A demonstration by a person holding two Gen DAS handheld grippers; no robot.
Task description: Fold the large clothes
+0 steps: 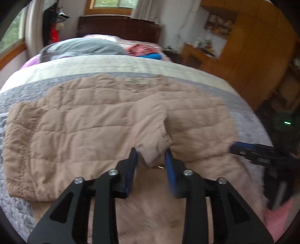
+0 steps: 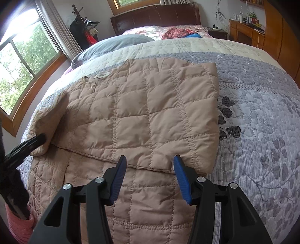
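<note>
A tan quilted jacket (image 2: 150,112) lies spread on the bed, its upper part folded down over its lower part. It also shows in the left wrist view (image 1: 84,122). My left gripper (image 1: 151,155) is open, with a bunched sleeve end (image 1: 153,142) of the jacket between its blue pads, loose. My right gripper (image 2: 149,161) is open just above the folded edge near the jacket's right side. The right gripper also shows in the left wrist view (image 1: 243,150); the left gripper also shows at the left edge of the right wrist view (image 2: 28,144).
The bed has a grey and cream quilted cover (image 2: 253,122) with leaf patterns. A grey pillow (image 2: 116,44) and a pile of red and blue clothes (image 2: 180,32) lie near the dark headboard (image 2: 155,16). Windows are left, wooden furniture (image 1: 253,65) right.
</note>
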